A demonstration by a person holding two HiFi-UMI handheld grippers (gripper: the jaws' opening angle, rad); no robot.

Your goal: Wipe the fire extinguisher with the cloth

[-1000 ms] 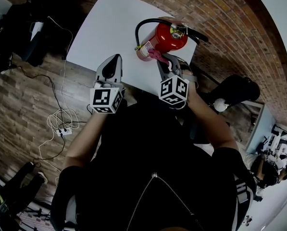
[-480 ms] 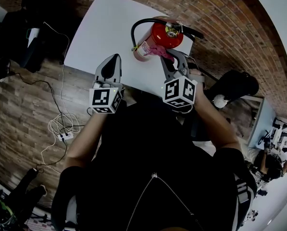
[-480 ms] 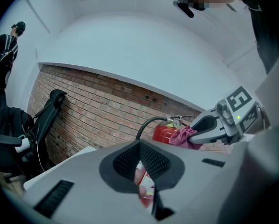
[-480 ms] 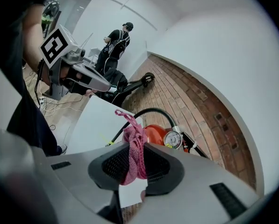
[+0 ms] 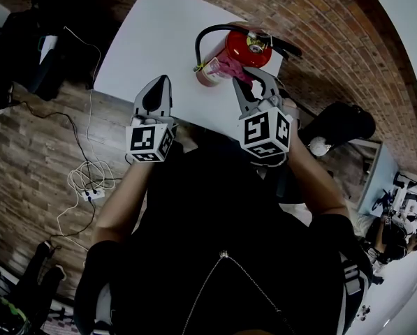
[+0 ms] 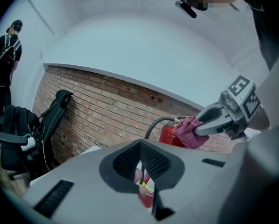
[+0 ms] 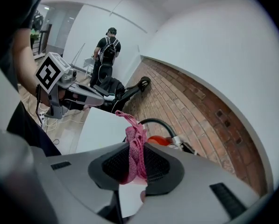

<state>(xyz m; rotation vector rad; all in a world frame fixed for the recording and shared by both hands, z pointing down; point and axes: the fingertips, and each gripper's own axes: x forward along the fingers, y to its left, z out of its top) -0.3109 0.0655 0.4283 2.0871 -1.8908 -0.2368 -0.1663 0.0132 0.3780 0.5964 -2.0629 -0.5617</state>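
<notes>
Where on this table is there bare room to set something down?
Bare: the left and far stretch of the white table, from its left edge to the black hose. Crowded: the right end, where the fire extinguisher sits and the right gripper holds the pink cloth at it. The left gripper hangs over the near edge.

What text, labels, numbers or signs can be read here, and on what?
No text is readable.
fire extinguisher: label near its base, too blurred to read.
left tool and right tool: cubes bear black-and-white square markers, no words.
cloth: no print seen.
</notes>
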